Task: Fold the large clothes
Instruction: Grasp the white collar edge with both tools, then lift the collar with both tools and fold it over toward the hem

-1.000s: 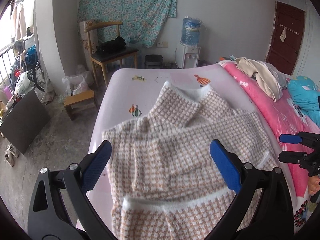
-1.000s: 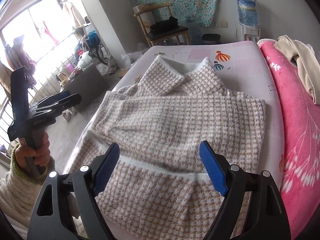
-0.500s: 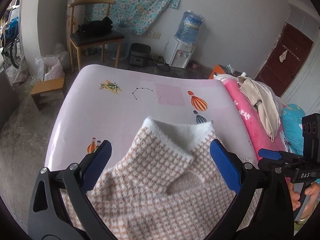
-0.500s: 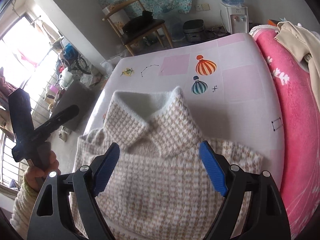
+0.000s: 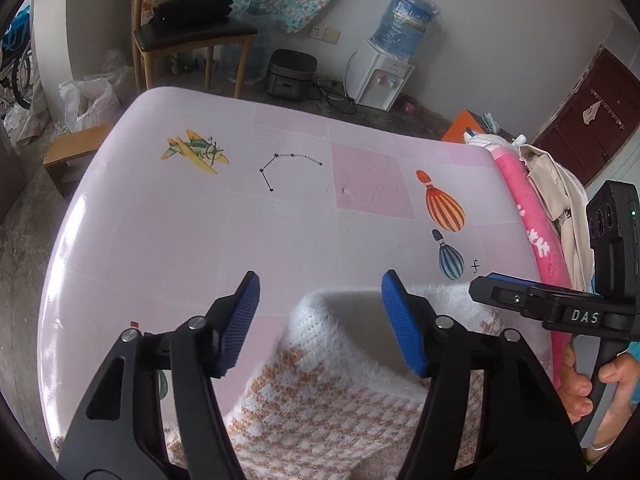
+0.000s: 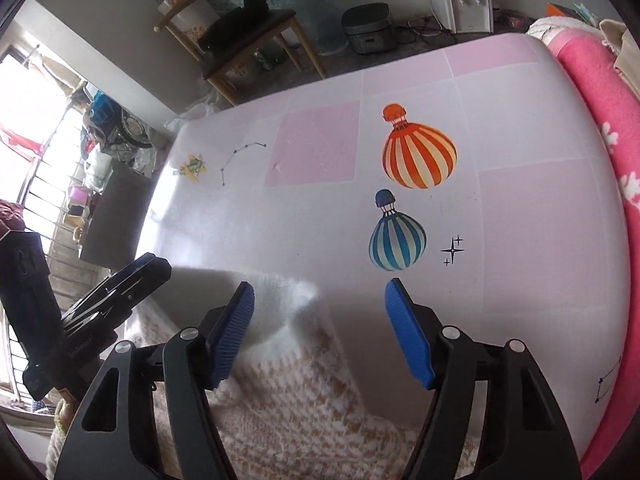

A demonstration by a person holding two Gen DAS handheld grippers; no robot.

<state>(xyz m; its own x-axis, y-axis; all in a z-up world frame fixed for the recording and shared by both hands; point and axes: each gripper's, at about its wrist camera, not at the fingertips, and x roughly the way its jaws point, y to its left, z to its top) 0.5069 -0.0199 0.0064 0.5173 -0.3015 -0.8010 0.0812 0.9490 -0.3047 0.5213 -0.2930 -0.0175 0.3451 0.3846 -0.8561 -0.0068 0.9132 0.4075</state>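
While both jaws are narrowing without yet pinching, the left gripper (image 5: pixel 320 300) and right gripper (image 6: pixel 320 308) are straddling the collar corners of the fluffy beige-and-white houndstooth sweater (image 5: pixel 340 392) lying on the pink printed desk (image 5: pixel 200 232), so next I judge each needs to clamp.

**Sweater mostly out of frame**

Only the collar end of the sweater (image 5: pixel 344 384) shows; the rest runs off the bottom edge. The left gripper (image 5: pixel 320 320) covers part of it. In the right wrist view its weave is blurred.
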